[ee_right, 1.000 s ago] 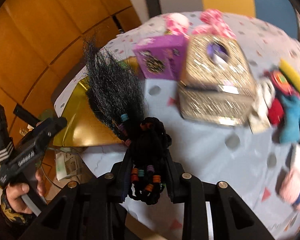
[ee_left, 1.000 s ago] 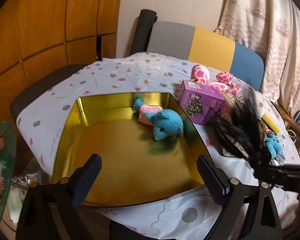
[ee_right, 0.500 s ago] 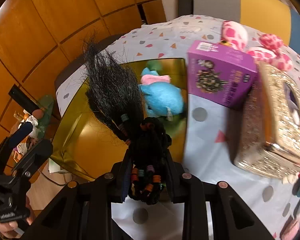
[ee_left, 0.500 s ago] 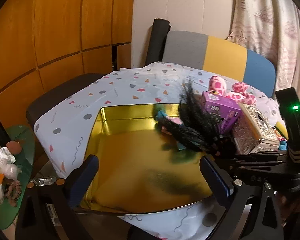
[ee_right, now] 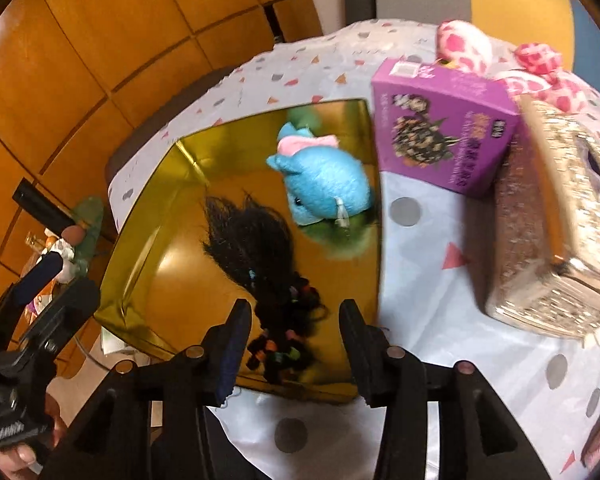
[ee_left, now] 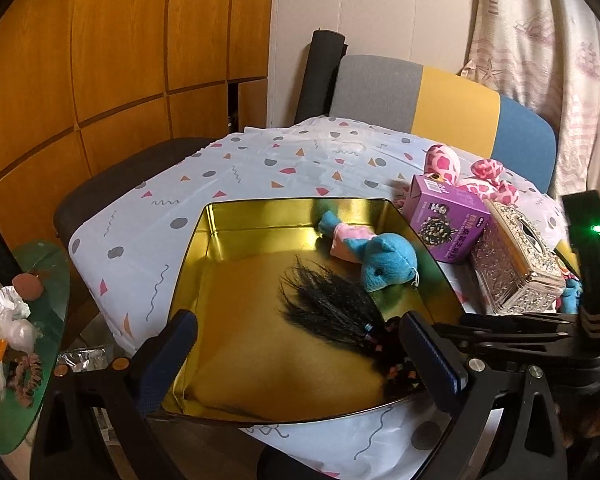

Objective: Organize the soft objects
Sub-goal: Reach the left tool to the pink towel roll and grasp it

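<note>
Since half a second ago your right gripper (ee_right: 292, 344) has let go of the black hair bundle (ee_right: 260, 256), which now lies on the floor of the gold tin (ee_left: 204, 264), its beaded end toward the tin's near rim and its loose strands fanned toward the tin's middle. The jaws stand spread on either side of the beaded end and touch nothing. Your left gripper (ee_left: 296, 356) hangs over the tin's near edge with its jaws wide apart and nothing between them.

By my reading, this deposit step is finished: the bundle sits just beside the blue plush (ee_left: 376, 256), which rests against the tin's right wall.

Next, lift your right gripper straight up so the fingers do not snag the strands. Then go for the pink spotted plush (ee_left: 460, 176), which lies beyond the tin's far right corner, behind the purple box (ee_left: 446, 224). It should squash easily, so grip its body.
</note>
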A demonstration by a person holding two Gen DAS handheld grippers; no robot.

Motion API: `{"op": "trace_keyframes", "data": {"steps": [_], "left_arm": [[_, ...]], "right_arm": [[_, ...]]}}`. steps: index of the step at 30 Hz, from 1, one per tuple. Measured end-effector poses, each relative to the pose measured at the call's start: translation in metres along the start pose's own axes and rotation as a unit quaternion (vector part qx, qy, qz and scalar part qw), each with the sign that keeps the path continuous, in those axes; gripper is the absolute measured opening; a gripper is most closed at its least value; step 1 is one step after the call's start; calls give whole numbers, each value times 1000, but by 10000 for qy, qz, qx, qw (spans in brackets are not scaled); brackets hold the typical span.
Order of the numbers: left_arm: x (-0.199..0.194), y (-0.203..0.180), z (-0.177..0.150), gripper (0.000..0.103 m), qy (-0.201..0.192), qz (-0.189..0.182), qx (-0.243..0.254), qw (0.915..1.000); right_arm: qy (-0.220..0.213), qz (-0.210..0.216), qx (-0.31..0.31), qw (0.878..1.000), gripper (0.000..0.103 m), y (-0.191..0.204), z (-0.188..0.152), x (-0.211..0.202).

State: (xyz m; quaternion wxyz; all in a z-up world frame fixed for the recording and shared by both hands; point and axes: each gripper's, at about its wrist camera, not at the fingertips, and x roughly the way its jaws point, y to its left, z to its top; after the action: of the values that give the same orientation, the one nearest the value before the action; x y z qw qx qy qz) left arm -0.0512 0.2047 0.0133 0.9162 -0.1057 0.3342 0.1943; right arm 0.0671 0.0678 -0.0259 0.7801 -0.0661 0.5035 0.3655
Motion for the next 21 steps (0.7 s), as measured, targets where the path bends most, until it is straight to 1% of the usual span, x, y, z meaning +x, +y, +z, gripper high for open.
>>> {"op": "trace_keyframes", "data": {"steps": [5,12,16,18,20,21], "left_arm": [[-5,-9,0,102,-66,14,128,9999],[-10,-25,-3,102,-78,-86,398,9991],[-14,-34,-2,101,-63,-371,421,9984],[-13,-36,0,102,33,-517,376,9979],[-13,-42,2,101,77,-679,376,9970],[-14,-46,2,101,61,-723,428,9964]], "right_arm": [[-263,-287,169,9991,46,-15,-11,-22],[-538,-646,524,9951,46,-53,-29,-57],[-659,-856,788,9910,46,-81,-44,-79],[-725,-1002,995,9873,46,-100,-53,-92],[-811,-1191,1269,9814,46,-123,-64,-108],[-896,-1337,1465,9760,46,-139,-71,-120]]}}
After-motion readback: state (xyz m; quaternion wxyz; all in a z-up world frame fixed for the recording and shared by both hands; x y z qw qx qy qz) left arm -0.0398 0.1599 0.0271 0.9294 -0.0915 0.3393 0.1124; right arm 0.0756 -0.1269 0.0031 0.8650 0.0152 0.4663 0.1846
